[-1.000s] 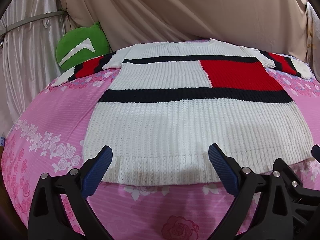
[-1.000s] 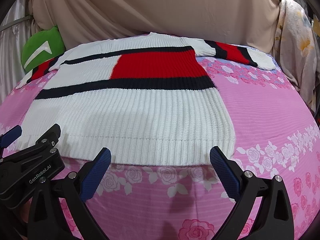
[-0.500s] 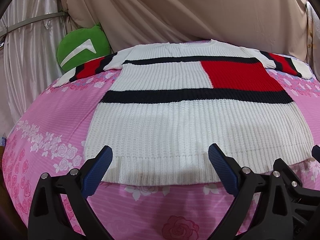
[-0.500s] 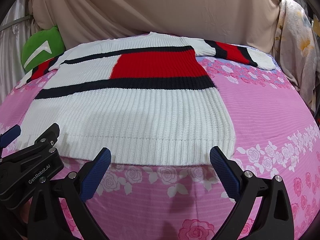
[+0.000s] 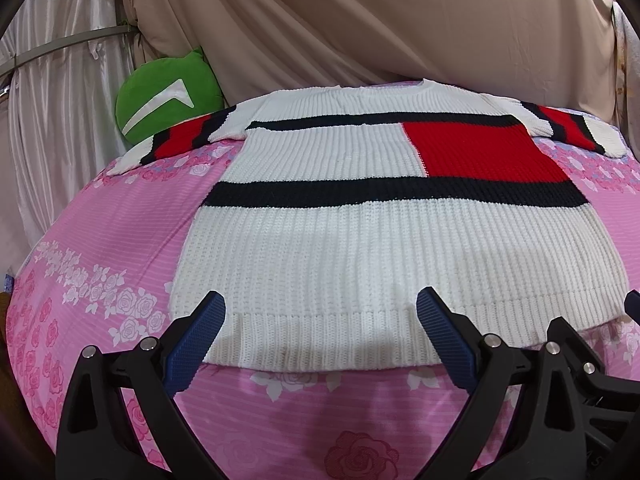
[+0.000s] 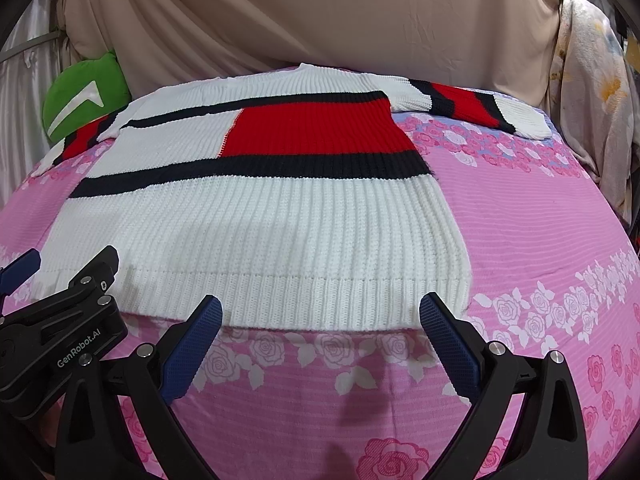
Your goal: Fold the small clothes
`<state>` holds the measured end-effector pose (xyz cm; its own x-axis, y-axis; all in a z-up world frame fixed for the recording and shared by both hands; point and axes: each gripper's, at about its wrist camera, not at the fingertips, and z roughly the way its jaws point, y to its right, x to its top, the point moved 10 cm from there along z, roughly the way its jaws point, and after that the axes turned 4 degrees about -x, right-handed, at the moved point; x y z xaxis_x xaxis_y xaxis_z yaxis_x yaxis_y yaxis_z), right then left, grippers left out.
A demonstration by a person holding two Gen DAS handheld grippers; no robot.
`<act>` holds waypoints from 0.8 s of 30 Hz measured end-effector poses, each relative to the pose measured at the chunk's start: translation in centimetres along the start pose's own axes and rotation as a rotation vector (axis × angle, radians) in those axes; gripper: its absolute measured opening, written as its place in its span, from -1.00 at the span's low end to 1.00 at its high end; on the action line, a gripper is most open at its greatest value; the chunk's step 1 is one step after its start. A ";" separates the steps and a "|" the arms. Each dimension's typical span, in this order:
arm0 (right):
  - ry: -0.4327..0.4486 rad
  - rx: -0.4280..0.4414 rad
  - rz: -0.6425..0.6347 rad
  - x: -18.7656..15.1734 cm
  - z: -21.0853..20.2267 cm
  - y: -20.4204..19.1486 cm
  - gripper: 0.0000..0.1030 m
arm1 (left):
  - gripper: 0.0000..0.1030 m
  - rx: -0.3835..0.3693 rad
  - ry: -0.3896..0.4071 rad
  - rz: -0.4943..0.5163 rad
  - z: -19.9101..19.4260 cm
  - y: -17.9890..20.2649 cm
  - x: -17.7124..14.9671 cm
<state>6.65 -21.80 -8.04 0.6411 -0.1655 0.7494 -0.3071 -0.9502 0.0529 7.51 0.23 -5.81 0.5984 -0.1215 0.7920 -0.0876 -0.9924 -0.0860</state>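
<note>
A white knit sweater point(image 5: 360, 248) point(image 6: 256, 220) with black bands and a red block lies flat on the pink floral bedsheet point(image 5: 100, 248), both sleeves spread out to the sides. My left gripper point(image 5: 320, 312) hovers open just in front of the ribbed hem, toward its left half, holding nothing. My right gripper point(image 6: 320, 312) stands open in front of the hem's right half, its right fingertip near the sweater's lower right corner. The left gripper's black body point(image 6: 60, 336) shows at the lower left of the right wrist view.
A green cushion point(image 5: 168, 100) with a white mark leans at the bed's back left, behind the left sleeve. Beige drapes point(image 5: 360, 20) hang behind the bed. A floral cloth point(image 6: 592, 100) hangs at the right. Bare sheet point(image 6: 540, 220) lies right of the sweater.
Almost nothing has changed. In the left wrist view the sweater sits a touch lower and nearer; both grippers remain open in front of the hem.
</note>
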 end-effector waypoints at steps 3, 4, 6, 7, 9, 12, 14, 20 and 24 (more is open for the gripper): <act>0.000 0.000 0.000 0.0 0.0 0.0 0.90 | 0.83 0.000 0.000 0.000 0.0 0.0 0.0; 0.000 -0.001 -0.001 0.0 0.0 0.0 0.90 | 0.83 0.001 0.000 0.000 0.0 0.0 0.0; 0.000 0.000 0.000 0.0 0.0 0.0 0.90 | 0.83 0.001 0.000 0.000 0.0 0.0 0.0; 0.000 -0.001 -0.001 0.0 0.0 0.0 0.90 | 0.83 0.002 0.000 0.000 0.0 0.0 0.0; 0.000 -0.001 -0.001 0.0 0.0 0.0 0.90 | 0.83 0.004 0.000 0.001 0.0 0.0 0.0; 0.000 -0.001 -0.001 0.0 0.0 0.0 0.90 | 0.83 0.004 0.000 0.001 0.0 0.0 0.0; 0.000 0.000 0.000 0.0 0.0 0.0 0.90 | 0.83 0.004 0.000 0.000 0.0 0.0 0.0; 0.000 0.000 0.000 0.0 0.0 0.0 0.89 | 0.83 0.007 0.001 0.002 -0.1 0.0 0.1; 0.000 -0.001 -0.001 0.0 0.0 0.0 0.90 | 0.83 0.009 0.001 0.002 0.0 0.0 0.1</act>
<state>6.66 -21.82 -8.04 0.6415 -0.1650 0.7491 -0.3072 -0.9501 0.0538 7.53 0.20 -5.71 0.5973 -0.1235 0.7925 -0.0820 -0.9923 -0.0928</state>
